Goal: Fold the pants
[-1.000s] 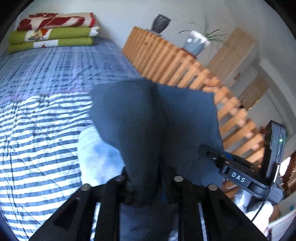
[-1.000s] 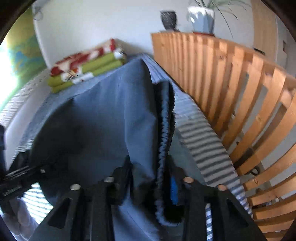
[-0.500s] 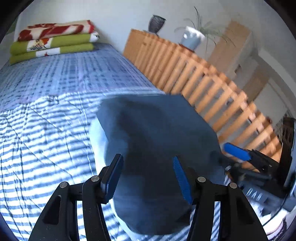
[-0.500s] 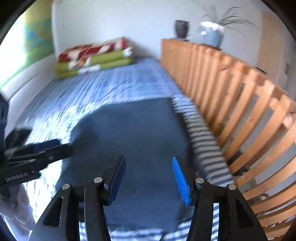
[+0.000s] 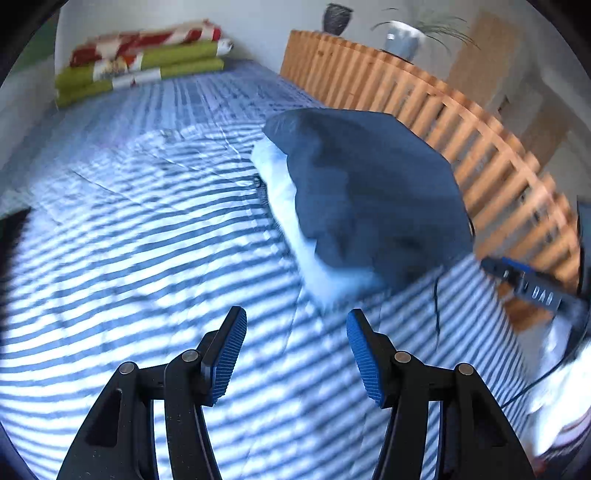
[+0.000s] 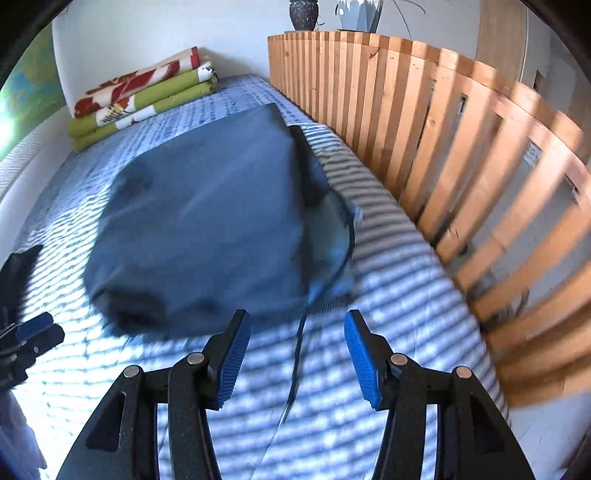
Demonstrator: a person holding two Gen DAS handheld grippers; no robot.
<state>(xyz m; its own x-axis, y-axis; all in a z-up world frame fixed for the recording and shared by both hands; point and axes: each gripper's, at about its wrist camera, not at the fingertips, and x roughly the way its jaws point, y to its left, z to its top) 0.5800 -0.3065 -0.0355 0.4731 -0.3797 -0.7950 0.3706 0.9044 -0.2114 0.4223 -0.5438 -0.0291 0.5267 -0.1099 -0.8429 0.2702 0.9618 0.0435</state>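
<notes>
Both grippers have let go of the pants (image 5: 373, 192) and pulled back from them. 1 second ago the dark blue cloth was pinched in each one; now it lies by itself on the bed.

The pants sit in a folded bundle on the striped bedspread (image 5: 129, 258), close to the wooden slat rail (image 5: 461, 122) that runs along the bed's side. In the left wrist view a pale layer shows under the near and left edges of the bundle. In the right wrist view the bundle (image 6: 207, 218) looks smooth on top, with a lighter blue bit and a thin dark cord sticking out at its right side — the cord trails down toward the camera.

The left gripper (image 5: 295, 354) hangs over the bare bedspread just in front of the pants. Its jaws stand apart with nothing between them. Its blue pads (image 5: 229, 354) touch no cloth.

The right gripper (image 6: 293, 356) is also open and holds nothing. The cord runs through the gap between its jaws, but the pads do not press on it.

Each gripper shows at the edge of the other's view — the right gripper (image 5: 532, 288) by the rail, the left gripper (image 6: 29, 339) at the far left.

At the head of the bed lies a stack of folded blankets (image 5: 144, 59), green, red and white. Beyond the rail stand a dark vase (image 5: 338, 16) and a potted plant (image 5: 404, 37).
</notes>
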